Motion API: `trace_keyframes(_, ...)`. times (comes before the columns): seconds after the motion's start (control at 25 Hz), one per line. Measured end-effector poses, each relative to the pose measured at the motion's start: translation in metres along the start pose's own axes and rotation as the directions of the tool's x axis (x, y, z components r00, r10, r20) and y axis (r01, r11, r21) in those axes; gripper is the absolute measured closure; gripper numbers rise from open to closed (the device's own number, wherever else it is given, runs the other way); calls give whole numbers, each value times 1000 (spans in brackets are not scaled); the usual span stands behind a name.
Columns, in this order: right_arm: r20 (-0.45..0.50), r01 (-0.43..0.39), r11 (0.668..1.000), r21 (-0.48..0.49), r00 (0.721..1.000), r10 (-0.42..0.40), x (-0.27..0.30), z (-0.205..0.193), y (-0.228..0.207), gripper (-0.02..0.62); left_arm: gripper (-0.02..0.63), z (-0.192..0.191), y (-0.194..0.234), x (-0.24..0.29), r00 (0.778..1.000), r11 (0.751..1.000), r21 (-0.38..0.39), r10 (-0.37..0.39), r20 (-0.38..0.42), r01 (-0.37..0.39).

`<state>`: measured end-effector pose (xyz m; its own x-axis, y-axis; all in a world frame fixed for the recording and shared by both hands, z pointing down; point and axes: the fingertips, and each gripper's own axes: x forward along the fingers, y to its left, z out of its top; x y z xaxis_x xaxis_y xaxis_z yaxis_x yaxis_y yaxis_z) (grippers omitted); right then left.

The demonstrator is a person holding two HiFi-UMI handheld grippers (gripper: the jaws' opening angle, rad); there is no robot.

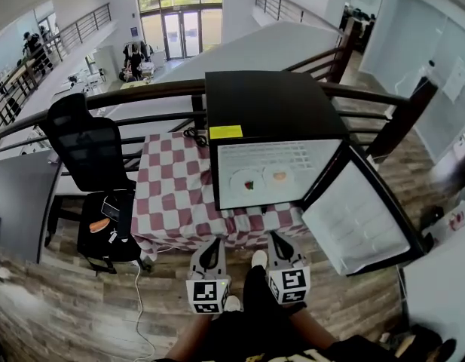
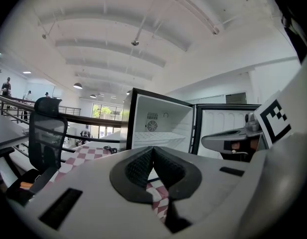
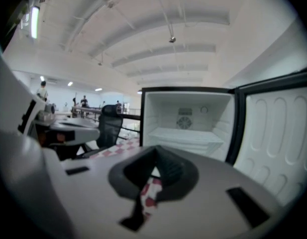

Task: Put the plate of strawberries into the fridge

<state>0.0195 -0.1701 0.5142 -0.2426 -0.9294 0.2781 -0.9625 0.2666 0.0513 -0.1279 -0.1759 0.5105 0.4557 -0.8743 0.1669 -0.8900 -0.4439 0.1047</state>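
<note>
Left claw [image 1: 210,256] and right claw [image 1: 280,246] are pressed together, empty; the open fridge [image 1: 262,100] holds two plates [image 1: 247,181].

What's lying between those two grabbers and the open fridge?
Only a bare strip of checkered tablecloth in front of the fridge; the head view shows it.

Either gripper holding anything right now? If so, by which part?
Nothing is held. The left gripper and right gripper both have their fingers shut together, with nothing between them. Two plates sit inside the open fridge.
</note>
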Motion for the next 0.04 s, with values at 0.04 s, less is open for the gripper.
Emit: trace_keyframes(0.04, -15, -7, 1000, -6, 1000, 7, -2, -3, 5, 577, 589, 0, 3, -6, 1000, 1000, 1, 2, -4, -2)
